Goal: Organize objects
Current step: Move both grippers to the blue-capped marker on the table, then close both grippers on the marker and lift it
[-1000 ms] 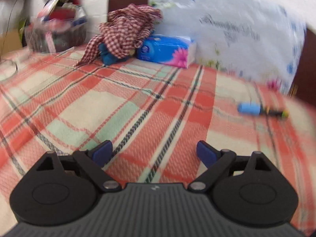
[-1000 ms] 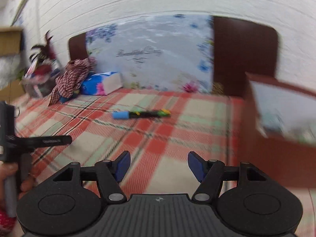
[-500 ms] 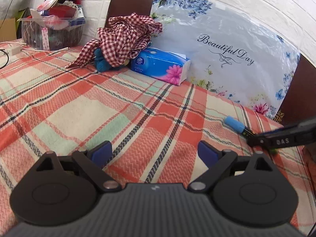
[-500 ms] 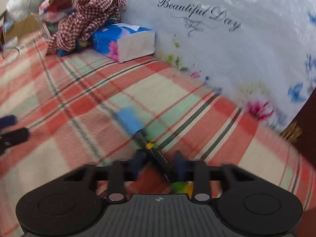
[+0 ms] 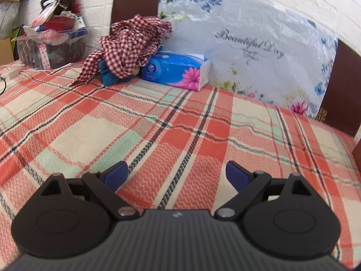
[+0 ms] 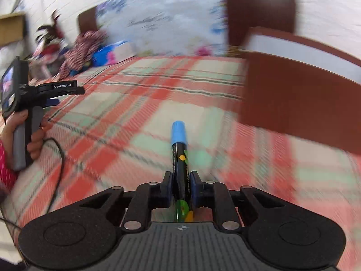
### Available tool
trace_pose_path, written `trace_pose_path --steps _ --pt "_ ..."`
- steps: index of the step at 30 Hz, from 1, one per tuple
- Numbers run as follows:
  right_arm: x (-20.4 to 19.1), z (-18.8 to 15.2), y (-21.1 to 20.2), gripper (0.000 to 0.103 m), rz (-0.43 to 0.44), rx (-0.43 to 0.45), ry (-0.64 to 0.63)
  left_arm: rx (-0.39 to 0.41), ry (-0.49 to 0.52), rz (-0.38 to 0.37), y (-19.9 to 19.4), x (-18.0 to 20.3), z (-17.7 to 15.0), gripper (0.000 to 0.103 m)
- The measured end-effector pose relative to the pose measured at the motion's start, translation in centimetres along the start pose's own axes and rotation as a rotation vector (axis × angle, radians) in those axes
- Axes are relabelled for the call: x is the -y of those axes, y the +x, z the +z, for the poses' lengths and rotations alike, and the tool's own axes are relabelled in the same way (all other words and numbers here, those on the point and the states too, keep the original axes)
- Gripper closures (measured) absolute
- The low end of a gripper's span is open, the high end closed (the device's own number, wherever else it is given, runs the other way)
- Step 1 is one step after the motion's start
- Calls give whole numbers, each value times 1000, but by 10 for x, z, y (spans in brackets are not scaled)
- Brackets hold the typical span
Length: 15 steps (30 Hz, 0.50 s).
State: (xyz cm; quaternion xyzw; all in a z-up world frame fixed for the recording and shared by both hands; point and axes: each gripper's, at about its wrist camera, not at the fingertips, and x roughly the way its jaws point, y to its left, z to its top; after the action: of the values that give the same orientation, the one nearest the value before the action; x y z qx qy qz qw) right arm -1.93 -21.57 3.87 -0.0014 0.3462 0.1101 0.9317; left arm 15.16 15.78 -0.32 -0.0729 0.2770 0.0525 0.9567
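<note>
A black marker with a blue cap (image 6: 178, 149) sticks forward from my right gripper (image 6: 180, 181). Both blue pads press on its barrel, though the jaws are easing open slightly. It hangs above the red plaid bedspread (image 6: 140, 117), and this view is blurred by motion. A brown box with a pale inside (image 6: 304, 103) stands just to the right of the marker. My left gripper (image 5: 177, 174) is open over the bedspread (image 5: 158, 124) with nothing between its fingers. In the right wrist view a hand holds it at the far left (image 6: 67, 94).
At the head of the bed lie a blue tissue pack (image 5: 176, 73), a red checked cloth over something blue (image 5: 130, 45) and a white flowered pillow (image 5: 248, 45). A clear basket of odds and ends (image 5: 52, 47) sits far left. A black cable (image 6: 58, 158) trails from the left hand.
My right gripper shut on the marker lying on the bedspread, lifted it and swung back toward the brown box. The marker is gone from the left wrist view. The left gripper stayed open.
</note>
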Motion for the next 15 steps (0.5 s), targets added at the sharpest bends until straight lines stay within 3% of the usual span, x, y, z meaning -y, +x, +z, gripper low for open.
trace_pose_path --steps 1,3,6,10,12,15 --pt "2 -7 -10 68 -14 9 2 -37 25 13 2 5 1 8" --pt "10 -13 -22 63 -28 26 0 -112 38 33 -2 16 5 9" --pt "21 -13 -29 63 -23 63 10 -205 -33 -168 -38 44 11 10" --pt "22 -18 -31 63 6 63 -20 -299 69 -408 -92 119 1 12" --pt "19 -20 -35 63 11 78 -43 -373 142 -461 -105 155 -14 15" --pt "23 -27 -40 63 20 86 -45 -486 170 -482 -109 188 -39 15"
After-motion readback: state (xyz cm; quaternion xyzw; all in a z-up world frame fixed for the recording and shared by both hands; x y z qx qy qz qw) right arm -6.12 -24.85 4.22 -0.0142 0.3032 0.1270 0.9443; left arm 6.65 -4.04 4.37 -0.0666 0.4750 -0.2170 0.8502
